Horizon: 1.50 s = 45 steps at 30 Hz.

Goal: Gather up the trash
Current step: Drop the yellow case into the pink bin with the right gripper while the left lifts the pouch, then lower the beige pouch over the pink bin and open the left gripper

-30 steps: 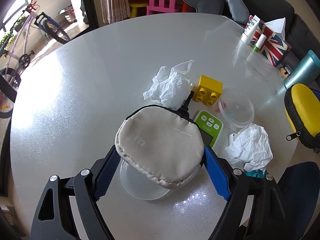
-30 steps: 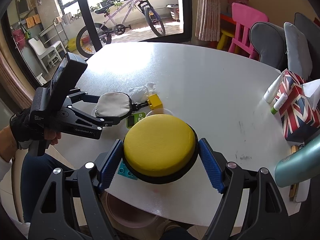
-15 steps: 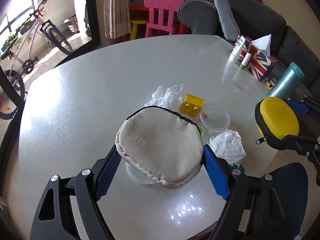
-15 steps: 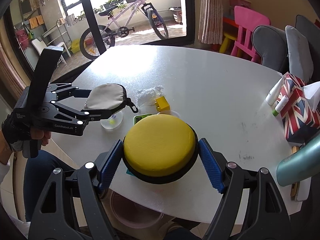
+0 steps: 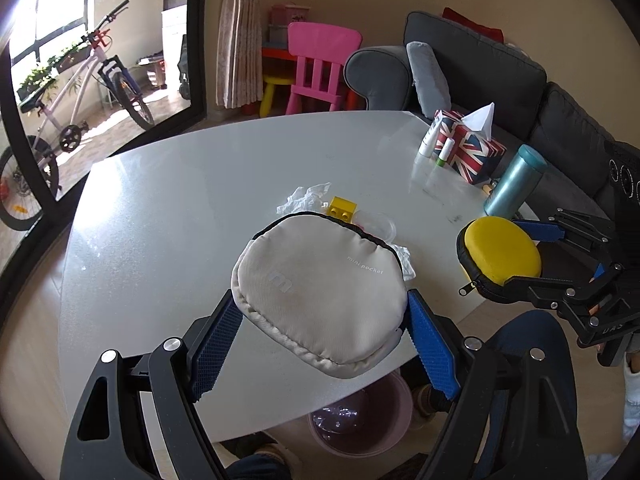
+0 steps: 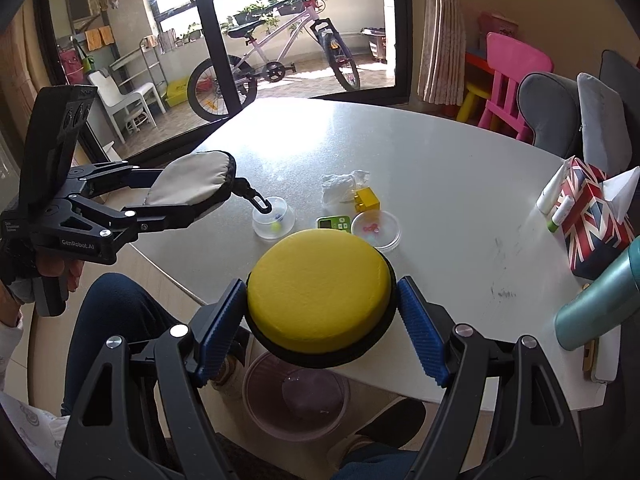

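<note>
Above the table's [image 5: 160, 208] near edge, we clamp a beige pouch [image 5: 320, 292] in our left gripper [image 5: 324, 328] and a yellow case [image 6: 318, 280] in our right gripper [image 6: 320, 320]; loosened jaws risk dropping either into the bin [image 6: 296, 396] below.

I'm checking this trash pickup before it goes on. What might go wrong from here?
Both grippers are full: the left gripper clamps the beige pouch and the right gripper the yellow case, neither apparently trash. They might end up in the bin below, while the crumpled tissue stays on the table.
</note>
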Available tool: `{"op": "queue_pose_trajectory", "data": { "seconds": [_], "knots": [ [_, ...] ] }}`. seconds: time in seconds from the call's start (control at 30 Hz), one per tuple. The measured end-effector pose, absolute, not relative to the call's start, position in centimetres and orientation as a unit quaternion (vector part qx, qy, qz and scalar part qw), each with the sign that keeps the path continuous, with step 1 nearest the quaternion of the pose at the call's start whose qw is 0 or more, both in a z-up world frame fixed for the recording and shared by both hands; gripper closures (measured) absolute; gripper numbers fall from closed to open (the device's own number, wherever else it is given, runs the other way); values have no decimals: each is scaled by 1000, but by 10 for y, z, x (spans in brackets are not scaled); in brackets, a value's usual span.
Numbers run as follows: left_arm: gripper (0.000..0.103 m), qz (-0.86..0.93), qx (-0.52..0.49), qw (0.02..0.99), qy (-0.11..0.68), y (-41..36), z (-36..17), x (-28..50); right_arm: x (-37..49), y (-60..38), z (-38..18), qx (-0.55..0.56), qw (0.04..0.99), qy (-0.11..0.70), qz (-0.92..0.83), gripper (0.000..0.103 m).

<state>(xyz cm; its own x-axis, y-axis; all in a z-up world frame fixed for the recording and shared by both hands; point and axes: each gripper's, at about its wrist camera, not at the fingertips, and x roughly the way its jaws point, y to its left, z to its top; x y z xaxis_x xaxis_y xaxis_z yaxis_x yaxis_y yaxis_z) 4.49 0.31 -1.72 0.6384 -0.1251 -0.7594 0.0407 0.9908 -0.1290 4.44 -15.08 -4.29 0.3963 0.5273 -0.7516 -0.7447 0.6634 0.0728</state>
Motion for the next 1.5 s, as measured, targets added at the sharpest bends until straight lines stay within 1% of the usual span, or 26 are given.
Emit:
{"op": "queue_pose_trajectory", "data": {
  "seconds": [0.23, 0.57, 0.67, 0.7, 0.73, 0.83, 1.03, 1.5],
  "knots": [
    [24, -51, -60, 904, 421, -7, -15, 6, 8, -158, -48, -139, 812, 395, 408, 27],
    [24, -58, -65, 904, 419, -13, -13, -26, -22, -155, -75, -148, 784, 421, 432, 27],
    [24, -61, -63, 904, 419, -15, -13, -30, -26, -152, -80, -153, 776, 425, 439, 24],
    [24, -61, -63, 904, 419, -15, -13, -30, -26, -152, -81, -154, 777, 425, 439, 20],
    [24, -62, -62, 904, 418, -15, -13, -31, -26, -152, -81, -153, 778, 425, 438, 13],
    [24, -64, -62, 904, 418, -16, -13, -32, -25, -154, -79, -147, 783, 423, 432, 9],
    [24, -72, -57, 902, 421, -21, -16, -31, -19, -159, -78, -141, 788, 426, 421, 7],
    [24, -98, -47, 893, 438, -35, -26, -29, -6, -179, -70, -124, 806, 426, 391, 7]
  ]
}}
